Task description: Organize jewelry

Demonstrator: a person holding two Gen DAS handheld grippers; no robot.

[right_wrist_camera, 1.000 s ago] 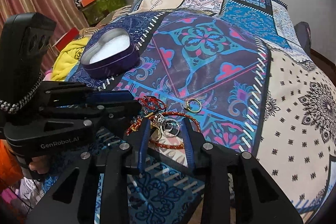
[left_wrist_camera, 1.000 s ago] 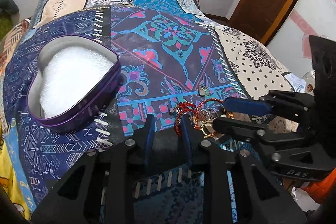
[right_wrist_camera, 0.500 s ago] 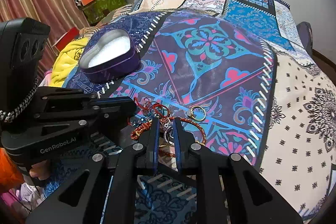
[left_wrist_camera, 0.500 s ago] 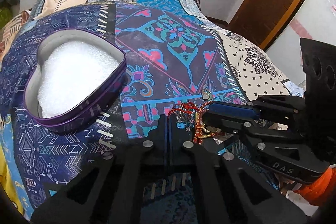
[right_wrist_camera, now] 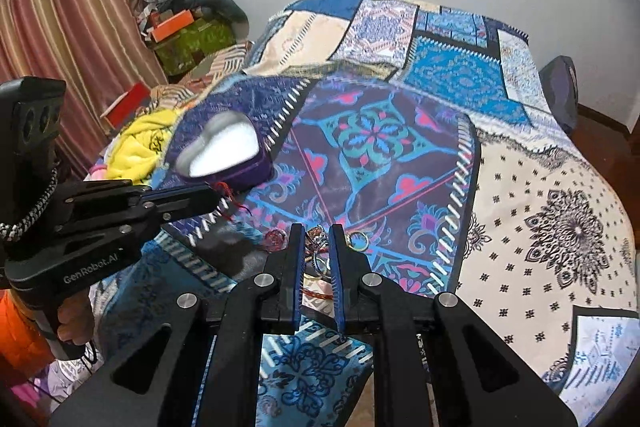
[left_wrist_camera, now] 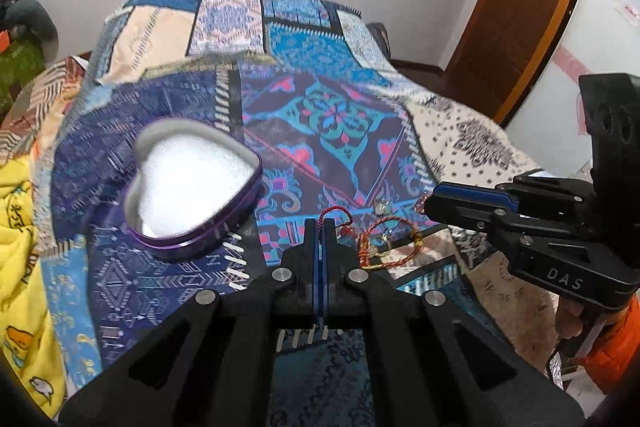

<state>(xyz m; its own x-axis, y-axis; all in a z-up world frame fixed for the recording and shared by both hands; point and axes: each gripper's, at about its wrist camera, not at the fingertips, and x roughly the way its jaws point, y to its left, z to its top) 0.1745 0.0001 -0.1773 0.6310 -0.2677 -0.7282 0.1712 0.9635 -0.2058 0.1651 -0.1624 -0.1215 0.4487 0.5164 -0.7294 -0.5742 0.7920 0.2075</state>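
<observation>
Left wrist: left gripper (left_wrist_camera: 319, 223) pinched tight on red cord (left_wrist_camera: 334, 211), right gripper (right_wrist_camera: 314, 233) part-open, holding nothing; lift slow so cord clears pile (left_wrist_camera: 380, 241) right of fingertips, then to tin (left_wrist_camera: 192, 183).

Both wrist cameras look forward, low over the bedspread (left_wrist_camera: 344, 115), sharing the somewhat blurred heart-shaped tin (right_wrist_camera: 224, 151).

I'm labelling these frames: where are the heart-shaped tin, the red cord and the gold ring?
heart-shaped tin (left_wrist_camera: 208, 239): left wrist view, purple side wall.
red cord (left_wrist_camera: 334, 210): left wrist view, loop above fingertips.
gold ring (right_wrist_camera: 357, 241): right wrist view, its rim.
</observation>
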